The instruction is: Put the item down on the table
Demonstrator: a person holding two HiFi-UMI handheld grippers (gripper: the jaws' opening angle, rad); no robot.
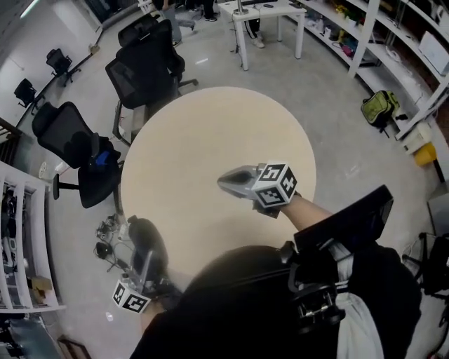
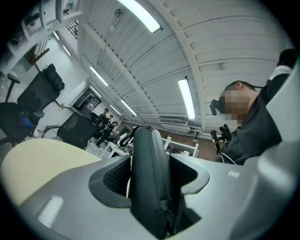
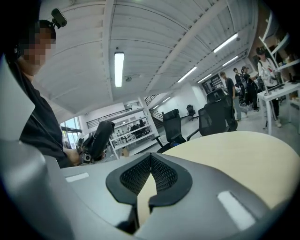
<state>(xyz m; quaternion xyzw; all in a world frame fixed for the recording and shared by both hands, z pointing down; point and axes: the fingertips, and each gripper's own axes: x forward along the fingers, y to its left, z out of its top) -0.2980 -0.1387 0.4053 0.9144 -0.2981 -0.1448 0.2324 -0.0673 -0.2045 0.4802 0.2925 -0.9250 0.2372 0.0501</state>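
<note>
Beige round table [image 1: 210, 151], black chairs [image 1: 144, 66] beside; dark case [image 2: 147, 183] in L gripper [image 1: 145, 270]; R gripper [image 1: 228, 181] closed.

One round table [image 1: 210, 140]. Two tongs: left tongs [image 2: 149, 168], right tongs [image 1: 228, 181]. One black case [image 1: 146, 238]. Five black office chairs [image 1: 77, 151], upper left. One green bag [image 1: 379, 109], right edge.

Open office, maybe part lab. Left of the round table [image 1: 210, 140], black swivel chairs [image 1: 144, 66] on a grey floor [image 1: 337, 105]. Beyond the table, a white desk [image 1: 270, 14] and standing people [image 3: 228, 86]. Right of the table, long stocked shelves [image 1: 410, 31]. Above the table, tube lights [image 2: 186, 98] on a ribbed ceiling [image 2: 225, 42].
</note>
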